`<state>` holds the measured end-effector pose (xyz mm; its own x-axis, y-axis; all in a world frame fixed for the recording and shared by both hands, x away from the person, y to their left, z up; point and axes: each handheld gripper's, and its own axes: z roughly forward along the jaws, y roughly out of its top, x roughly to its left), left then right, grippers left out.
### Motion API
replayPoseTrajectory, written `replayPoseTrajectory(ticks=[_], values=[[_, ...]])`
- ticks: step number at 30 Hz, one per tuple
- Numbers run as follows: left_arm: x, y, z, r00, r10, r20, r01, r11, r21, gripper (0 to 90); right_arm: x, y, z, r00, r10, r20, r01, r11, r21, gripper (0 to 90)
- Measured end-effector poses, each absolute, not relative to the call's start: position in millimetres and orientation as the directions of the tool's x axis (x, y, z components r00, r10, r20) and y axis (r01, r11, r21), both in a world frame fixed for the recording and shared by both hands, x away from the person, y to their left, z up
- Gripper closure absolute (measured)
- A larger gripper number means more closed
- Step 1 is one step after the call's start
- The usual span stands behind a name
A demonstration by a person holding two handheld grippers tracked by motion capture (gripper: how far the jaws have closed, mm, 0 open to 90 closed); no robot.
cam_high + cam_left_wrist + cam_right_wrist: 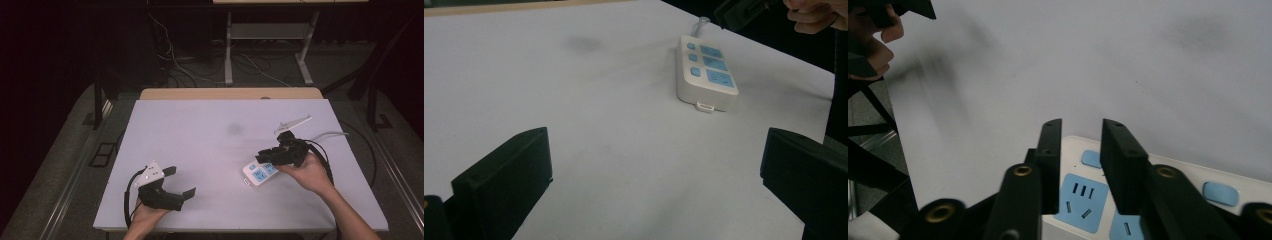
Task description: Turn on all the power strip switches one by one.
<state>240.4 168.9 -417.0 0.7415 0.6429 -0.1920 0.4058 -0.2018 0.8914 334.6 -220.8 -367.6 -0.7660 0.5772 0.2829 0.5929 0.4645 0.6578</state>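
Power strip, white with blue sockets and buttons, is lying flat near the right part of the table's near edge, short end with a small tab pointing toward the near-left corner. Right gripper is hovering right over its top face, held in the person's right hand coming from the right edge. In the right gripper view, its fingers are sitting narrowed, a slim gap between them and nothing in that gap; they are pointing down at the blue socket panels, so likely lining up on a switch or socket rather than gripping the body. Cannot tell whether the tips are touching the plastic. A pale cable seems to be running off from the strip's far end toward the right edge, which is probably why it sits angled.

Left gripper is resting by the near-left corner, well apart from the strip, fingers spread wide and holding nothing; it is facing the strip, seemingly parked as a spare while the right one works. A faint grey smudge is showing mid-table.
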Motion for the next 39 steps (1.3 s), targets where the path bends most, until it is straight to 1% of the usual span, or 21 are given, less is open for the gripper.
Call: replayPoseTrajectory(ticks=[1,2,3,7,18,24,34,39], values=[[240,169,-417,0.741,0.643,-0.192,0.406,-0.201,0.892,0.0,335,-219,-369,-0.768,0.574,0.286,0.594,0.470,0.653,79.0],[240,169,-417,0.740,0.644,-0.193,0.406,-0.199,0.892,0.0,335,-217,-370,-0.770,0.570,0.286,0.593,0.475,0.650,81.3],[240,169,-417,0.740,0.644,-0.193,0.406,-0.199,0.892,0.0,335,-217,-370,-0.770,0.570,0.286,0.593,0.475,0.650,81.3],[240,169,-417,0.740,0.645,-0.192,0.406,-0.200,0.892,0.0,334,-211,-375,-0.770,0.577,0.272,0.593,0.489,0.640,90.0],[240,169,-417,0.741,0.643,-0.191,0.405,-0.202,0.892,0.0,337,-203,-390,-0.751,0.602,0.272,0.616,0.489,0.617,90.0],[240,170,-417,0.742,0.643,-0.192,0.405,-0.201,0.892,0.0,340,-200,-398,-0.747,0.603,0.279,0.617,0.475,0.627,90.0],[241,169,-417,0.742,0.642,-0.191,0.405,-0.203,0.892,0.0,343,-198,-411,-0.726,0.631,0.272,0.641,0.479,0.599,90.0],[240,169,-417,0.742,0.643,-0.189,0.404,-0.204,0.891,0.0,344,-198,-415,-0.743,0.612,0.272,0.626,0.492,0.605,90.0]])
